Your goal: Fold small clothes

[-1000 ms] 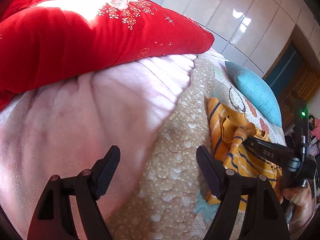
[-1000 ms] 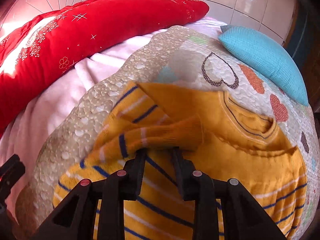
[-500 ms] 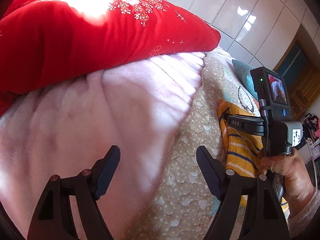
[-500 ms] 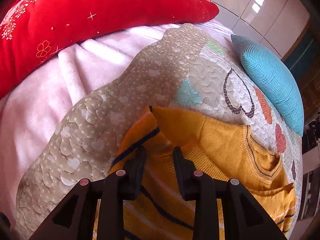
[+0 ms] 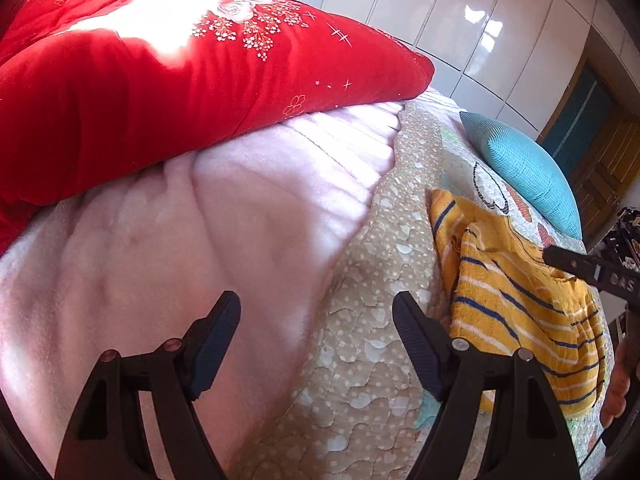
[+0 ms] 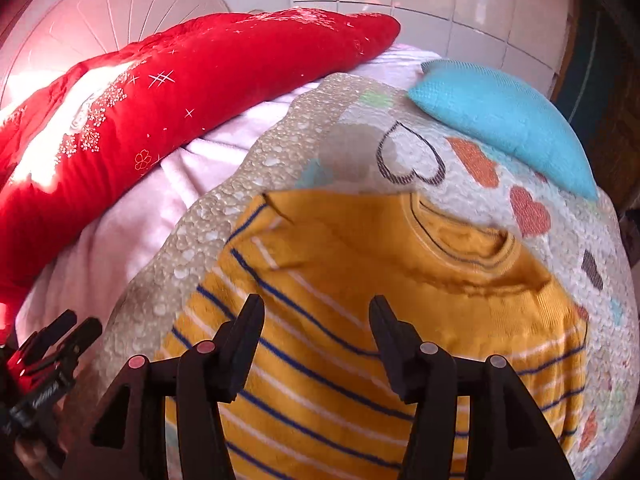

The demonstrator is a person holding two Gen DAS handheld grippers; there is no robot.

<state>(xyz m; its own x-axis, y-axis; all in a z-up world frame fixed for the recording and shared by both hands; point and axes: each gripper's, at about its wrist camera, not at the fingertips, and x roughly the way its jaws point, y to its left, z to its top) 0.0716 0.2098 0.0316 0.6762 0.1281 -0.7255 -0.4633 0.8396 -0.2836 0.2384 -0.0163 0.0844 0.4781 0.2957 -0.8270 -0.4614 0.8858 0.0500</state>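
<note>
Quilted bedspread (image 6: 304,148) carries a striped sweater (image 6: 360,288), lower hem cut off; both grippers' jaws gape empty.

left wrist: angled down over pink blanket (image 5: 240,240) | right wrist: close above sweater (image 6: 360,300) | shared: sweater

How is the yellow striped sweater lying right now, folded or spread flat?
Partly folded. The yellow striped sweater has its left sleeve folded across the body, collar still showing, on the quilt. The right gripper, just opened, holds nothing.

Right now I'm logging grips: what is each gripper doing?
Left gripper: open, empty.
Right gripper: open, jaws just opening above the yellow striped knit sweater, nothing held.
</note>
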